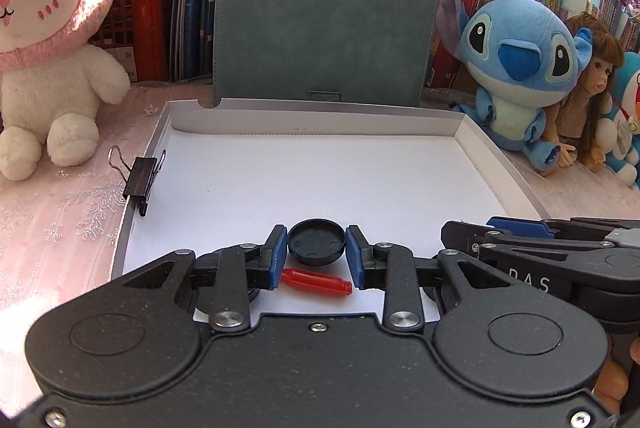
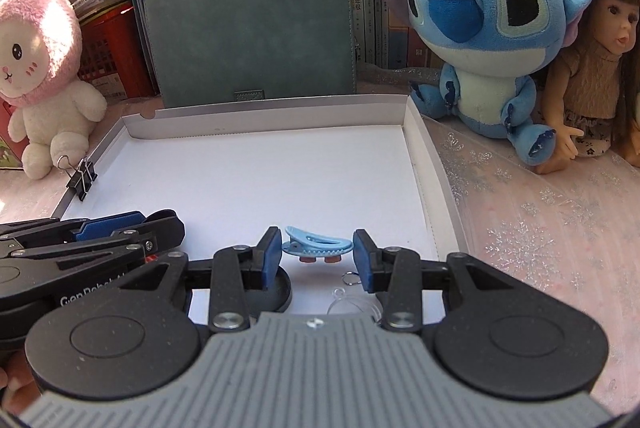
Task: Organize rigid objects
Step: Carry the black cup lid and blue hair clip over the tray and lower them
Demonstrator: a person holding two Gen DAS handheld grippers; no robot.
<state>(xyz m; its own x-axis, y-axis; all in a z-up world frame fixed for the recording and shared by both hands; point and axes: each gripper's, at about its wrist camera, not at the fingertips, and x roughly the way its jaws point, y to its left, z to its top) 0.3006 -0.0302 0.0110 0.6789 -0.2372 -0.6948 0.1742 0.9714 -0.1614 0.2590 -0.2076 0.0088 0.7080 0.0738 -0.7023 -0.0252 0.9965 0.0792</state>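
Left wrist view shows the left gripper (image 1: 316, 255) with its blue pads pinching a round black cap (image 1: 316, 241) by its rim, held above the white tray (image 1: 476, 138), probably so it can be set down inside. A red peg (image 1: 317, 280) lies on the tray floor just below it. Right wrist view has the right gripper (image 2: 317, 253) clamped end to end on a blue hair clip (image 2: 318, 243), also over the tray's near edge. A binder clip (image 1: 142, 178) sits on the tray's left wall, apparently sorted already.
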